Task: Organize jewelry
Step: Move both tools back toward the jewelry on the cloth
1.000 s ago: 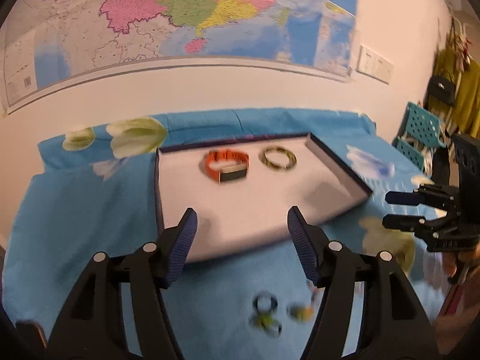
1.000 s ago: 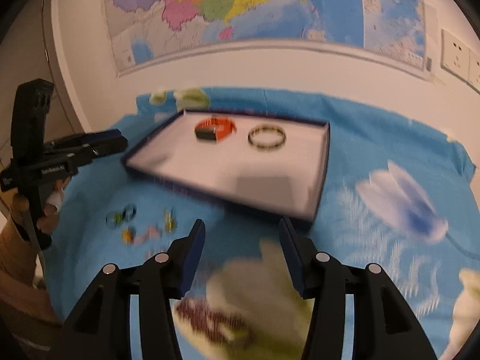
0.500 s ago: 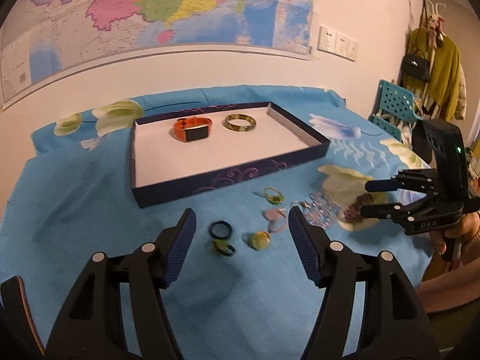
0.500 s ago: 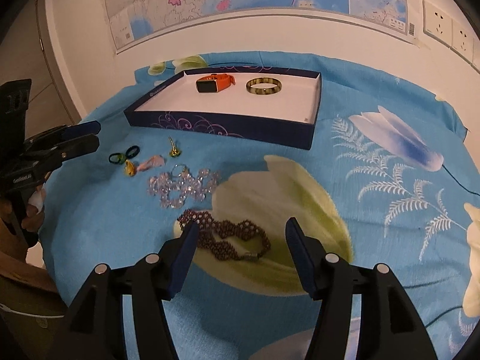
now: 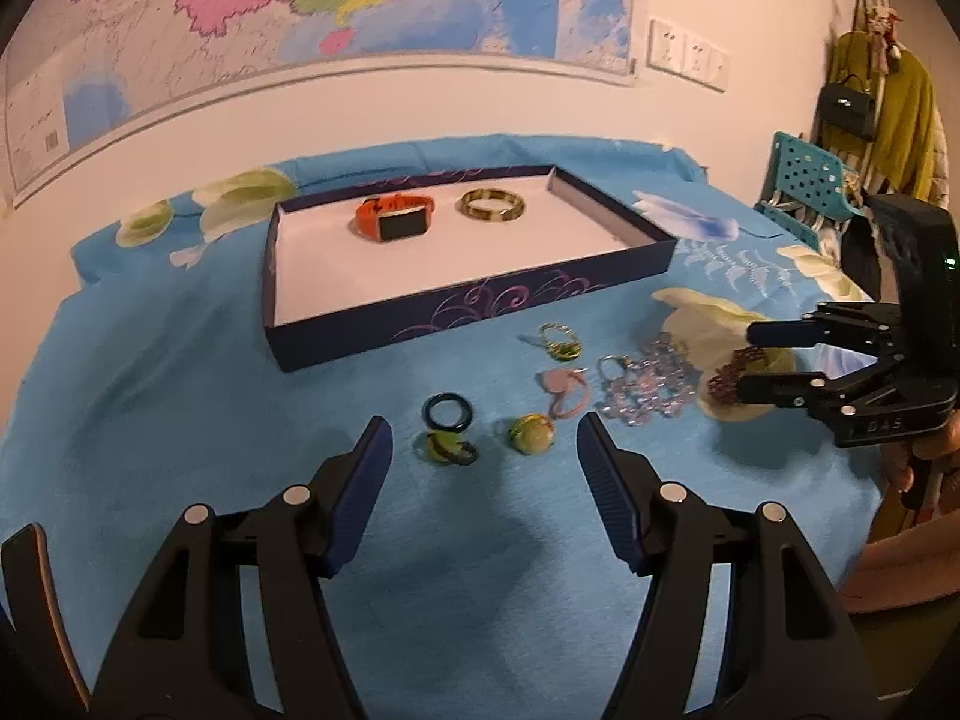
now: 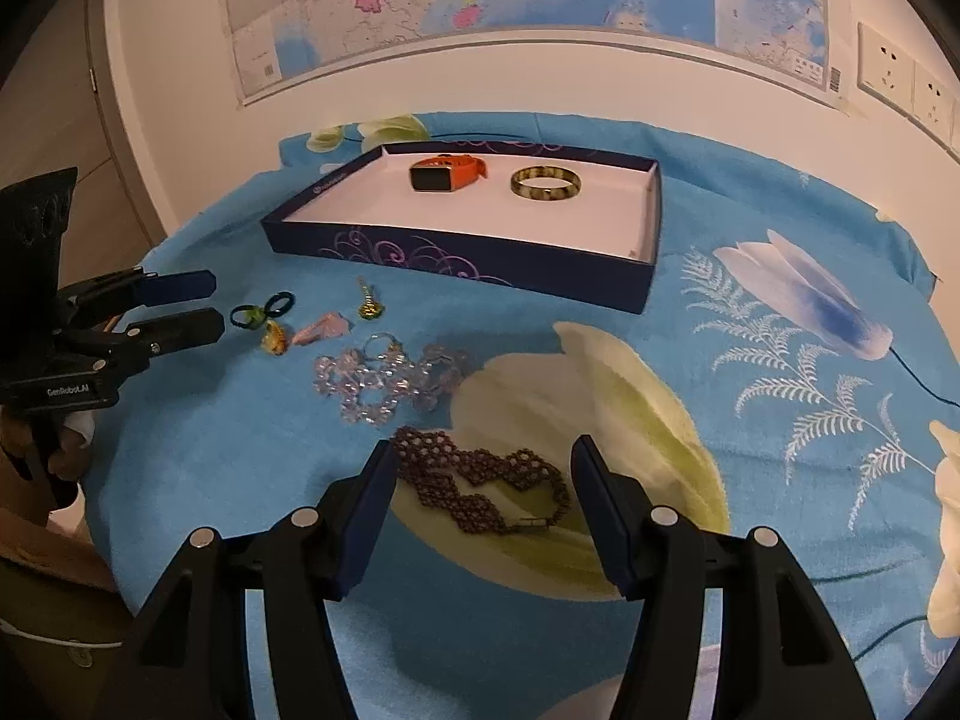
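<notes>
A dark blue tray [image 5: 336, 339] [image 6: 480, 264] with a white floor holds an orange watch [image 5: 393, 217] [image 6: 447, 173] and a green-gold bangle [image 5: 493, 205] [image 6: 545, 183]. Loose jewelry lies in front of it: a black ring [image 5: 447, 412], a green ring [image 5: 444, 449], a yellow-green bead ring [image 5: 531, 433], a pink piece [image 5: 564, 387], a gold ring [image 5: 561, 341], a clear bead bracelet [image 5: 645, 381] [image 6: 390, 378] and a brown bead bracelet [image 6: 480, 480]. My left gripper [image 5: 480, 450] is open above the rings. My right gripper [image 6: 483, 480] is open around the brown bracelet.
The table has a blue flowered cloth [image 6: 780, 330]. A map hangs on the wall [image 5: 300, 12] behind it. A teal chair [image 5: 804, 180] and hanging clothes [image 5: 888, 102] stand at the right. The other gripper shows in each view, the right one [image 5: 762, 360] and the left one [image 6: 198, 306].
Both grippers have pulled back from the tray and lowered toward the loose jewelry. The brown bracelet now lies between the right fingers. Both stay open.
</notes>
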